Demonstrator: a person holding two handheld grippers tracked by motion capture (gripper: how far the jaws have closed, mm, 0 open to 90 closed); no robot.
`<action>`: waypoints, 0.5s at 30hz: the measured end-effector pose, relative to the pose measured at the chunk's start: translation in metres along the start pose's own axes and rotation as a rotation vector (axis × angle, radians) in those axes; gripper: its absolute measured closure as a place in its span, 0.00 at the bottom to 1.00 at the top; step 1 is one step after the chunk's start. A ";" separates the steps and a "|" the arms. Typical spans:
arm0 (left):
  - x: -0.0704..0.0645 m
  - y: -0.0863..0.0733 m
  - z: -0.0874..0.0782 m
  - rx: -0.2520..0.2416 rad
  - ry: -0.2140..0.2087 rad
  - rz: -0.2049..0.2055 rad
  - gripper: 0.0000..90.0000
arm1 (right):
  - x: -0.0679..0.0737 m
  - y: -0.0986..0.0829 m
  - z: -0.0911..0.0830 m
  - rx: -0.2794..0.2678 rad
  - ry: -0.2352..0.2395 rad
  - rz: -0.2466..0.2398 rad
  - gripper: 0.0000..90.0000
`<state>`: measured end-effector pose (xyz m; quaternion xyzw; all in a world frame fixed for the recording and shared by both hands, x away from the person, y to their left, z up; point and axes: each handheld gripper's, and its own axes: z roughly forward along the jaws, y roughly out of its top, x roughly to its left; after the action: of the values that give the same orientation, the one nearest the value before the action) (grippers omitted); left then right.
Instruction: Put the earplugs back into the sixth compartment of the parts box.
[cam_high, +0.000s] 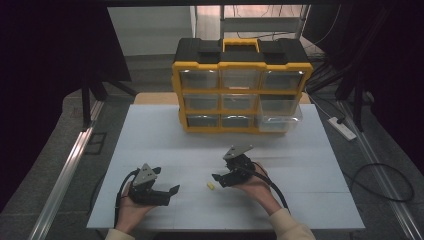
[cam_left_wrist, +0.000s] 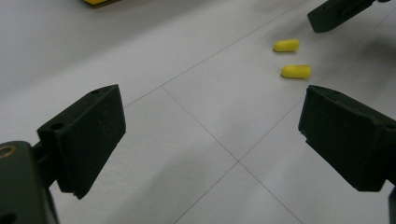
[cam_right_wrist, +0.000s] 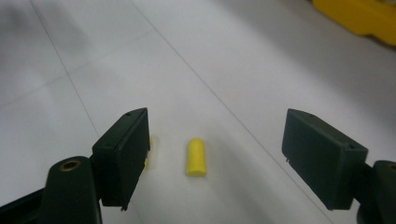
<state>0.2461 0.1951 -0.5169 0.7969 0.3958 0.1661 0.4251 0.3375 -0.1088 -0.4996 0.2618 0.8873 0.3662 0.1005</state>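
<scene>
Two small yellow earplugs lie on the white table (cam_high: 150, 130), near its front middle, between the two grippers and well short of the drawer box. In the high view they read as one yellow speck (cam_high: 210, 186); the left gripper view separates them, one (cam_left_wrist: 286, 45) just beyond the other (cam_left_wrist: 296, 71), close together but apart.

Right gripper (cam_high: 218, 178): jaws wide, nothing held. In its own view one plug (cam_right_wrist: 196, 156) lies flat between the jaws, long axis pointing roughly away from the camera; the second plug (cam_right_wrist: 148, 151) peeks out from behind the left-hand jaw, just beside it.

Left gripper (cam_high: 173, 191): jaws wide, empty, resting low on the table, aimed towards the plugs from the other side, some way off.

Yellow and black drawer box (cam_high: 242, 85) stands at the far edge; its bottom right drawer (cam_high: 279, 121) looks pulled out, a likely destination.

Judgement: the step in hand is the right gripper's pick of the centred plug. To do it well, lower until the jaw tips almost meet the table, keep the plug centred, and close across its short width. Watch the left-hand jaw: it may nudge the hidden plug or trap both. Foam is soft, so a gentle close should do
</scene>
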 end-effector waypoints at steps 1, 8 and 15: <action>0.000 0.000 0.000 0.000 0.000 0.000 0.08 | 0.000 -0.001 0.002 0.014 0.000 0.002 0.27; 0.000 0.000 0.000 0.002 0.000 0.001 0.08 | -0.002 -0.002 0.010 0.053 0.000 0.006 0.31; 0.000 0.000 0.000 0.004 -0.001 0.002 0.08 | -0.001 -0.006 0.019 0.086 0.014 -0.004 0.40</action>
<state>0.2460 0.1956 -0.5169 0.7983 0.3951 0.1654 0.4233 0.3434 -0.1015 -0.5176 0.2617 0.9033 0.3294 0.0836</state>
